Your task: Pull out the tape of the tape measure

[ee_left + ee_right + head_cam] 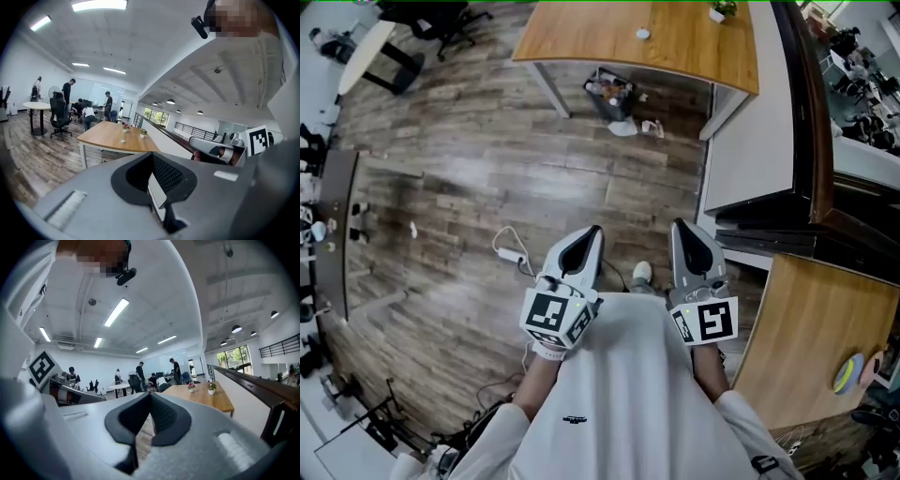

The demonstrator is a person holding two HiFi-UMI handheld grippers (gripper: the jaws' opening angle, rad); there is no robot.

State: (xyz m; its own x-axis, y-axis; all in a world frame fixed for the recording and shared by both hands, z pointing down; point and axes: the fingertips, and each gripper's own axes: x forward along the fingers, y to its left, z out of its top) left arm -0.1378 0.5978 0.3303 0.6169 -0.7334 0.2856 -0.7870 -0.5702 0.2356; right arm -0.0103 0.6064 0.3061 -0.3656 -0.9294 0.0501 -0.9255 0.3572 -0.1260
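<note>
Floor, left: one white cable with a plug block [512, 253], lying loose on the wood planks, well apart from the person.

Left gripper [592, 234]: one. Jaws together, nothing between the pads. It is held at the chest and pointing away from the body, probably a carrying posture with no work begun.

Marker cubes: two, one on each gripper, left [555, 319] and right [709, 322].

Right gripper [682, 231]: one. Jaws together and empty. It is level with the left one and just beside it, not touching.

Far table [581, 37]: one, with a bin [610, 95] under its near edge.

Near table [797, 319]: one, at the person's right.

Round yellow-and-blue item [848, 372]: one, lying well in from the near table's near edge. It is probably the tape measure but too small to confirm. It is untouched and well apart from both grippers, so the task appears not yet started.
</note>
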